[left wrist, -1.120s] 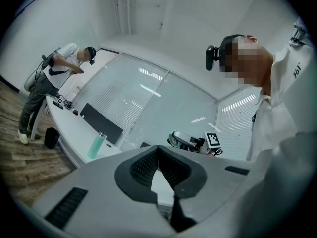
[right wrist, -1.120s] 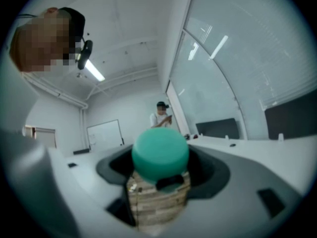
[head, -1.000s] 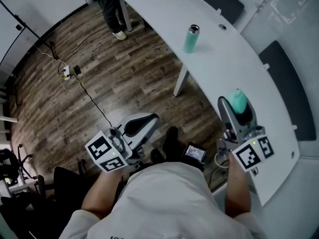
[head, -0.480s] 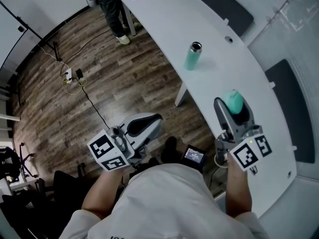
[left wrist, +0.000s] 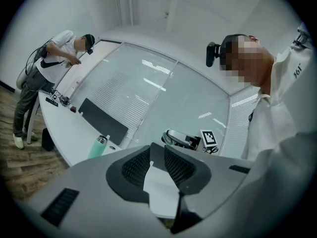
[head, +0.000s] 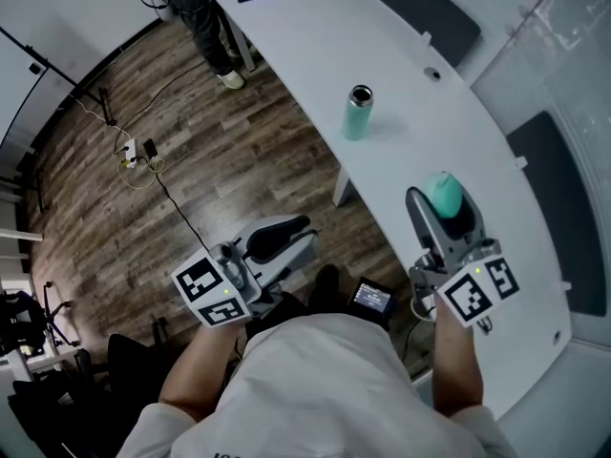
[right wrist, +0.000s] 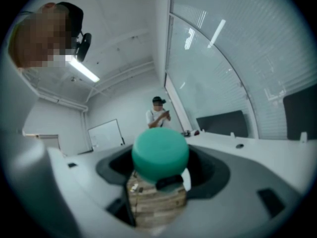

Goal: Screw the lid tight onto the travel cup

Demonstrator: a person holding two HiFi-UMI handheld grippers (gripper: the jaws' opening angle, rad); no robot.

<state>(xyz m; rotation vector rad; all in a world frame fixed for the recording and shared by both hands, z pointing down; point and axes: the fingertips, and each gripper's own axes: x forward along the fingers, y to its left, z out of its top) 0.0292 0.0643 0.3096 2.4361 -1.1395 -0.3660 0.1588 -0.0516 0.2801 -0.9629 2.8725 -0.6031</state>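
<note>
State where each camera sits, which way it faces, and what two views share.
Head view: on the person's head, facing steeply down at table and floor; shows torso, forearms, left gripper, right gripper.
Left gripper view: on the left gripper, facing along its jaws, which have just been opening with nothing between, toward the table; shows the person's shirt.
Right gripper view: on the right gripper, facing along jaws shut on the lid; shows the person's head.
Shared: head and left gripper views both show the travel cup.

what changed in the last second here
Both grippers came nearer the travel cup on the table. The left gripper has just been opening its jaws, with nothing between them. The right gripper kept its grip on the teal lid.
</note>
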